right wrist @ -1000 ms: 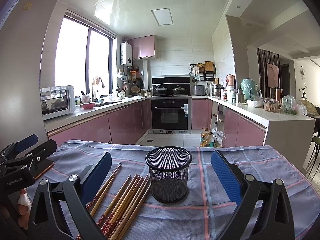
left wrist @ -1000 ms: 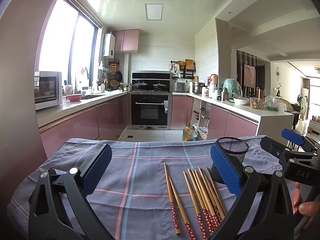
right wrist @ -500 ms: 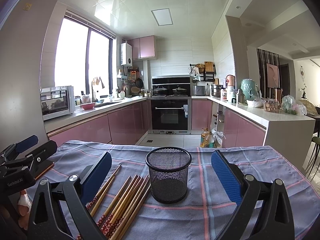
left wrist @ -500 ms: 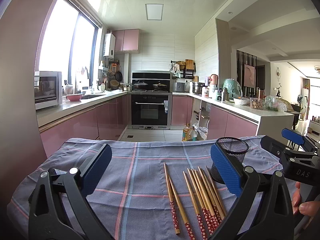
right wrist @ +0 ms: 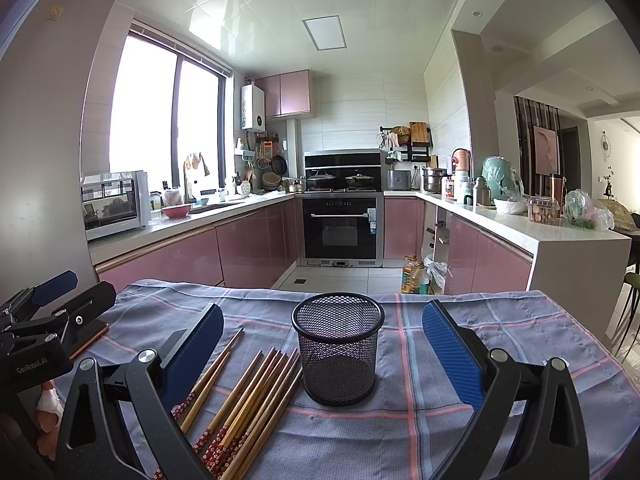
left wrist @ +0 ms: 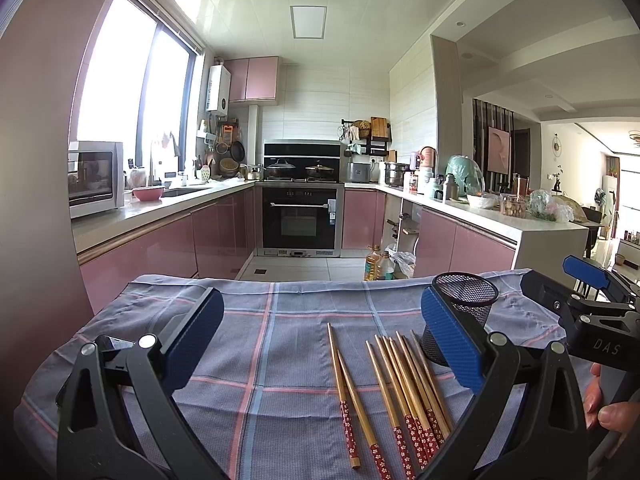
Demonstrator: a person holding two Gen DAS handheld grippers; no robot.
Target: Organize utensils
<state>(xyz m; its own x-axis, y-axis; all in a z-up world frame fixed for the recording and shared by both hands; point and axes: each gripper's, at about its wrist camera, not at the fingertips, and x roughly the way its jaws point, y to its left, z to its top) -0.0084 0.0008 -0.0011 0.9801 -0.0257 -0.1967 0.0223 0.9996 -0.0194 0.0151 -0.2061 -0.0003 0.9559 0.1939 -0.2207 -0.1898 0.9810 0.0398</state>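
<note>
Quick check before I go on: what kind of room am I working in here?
A home kitchen, it seems: a built-in oven with lidded pots on the hob above, pink cabinets under a worktop, and a microwave by the window.

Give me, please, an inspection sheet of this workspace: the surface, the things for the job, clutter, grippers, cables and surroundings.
Surface: checked cloth covers the table, lying flat.
Job's things: chopsticks lie flat on the cloth in a loose bundle, two slightly apart; mesh holder stands upright beside them, nothing seen inside.
Clutter: nothing seen on the cloth.
Grippers: left gripper open, holding nothing; right gripper open, holding nothing, facing the holder.
Cables: nothing seen.
Surroundings: kitchen with pink cabinets, oven, crowded counter.
</note>
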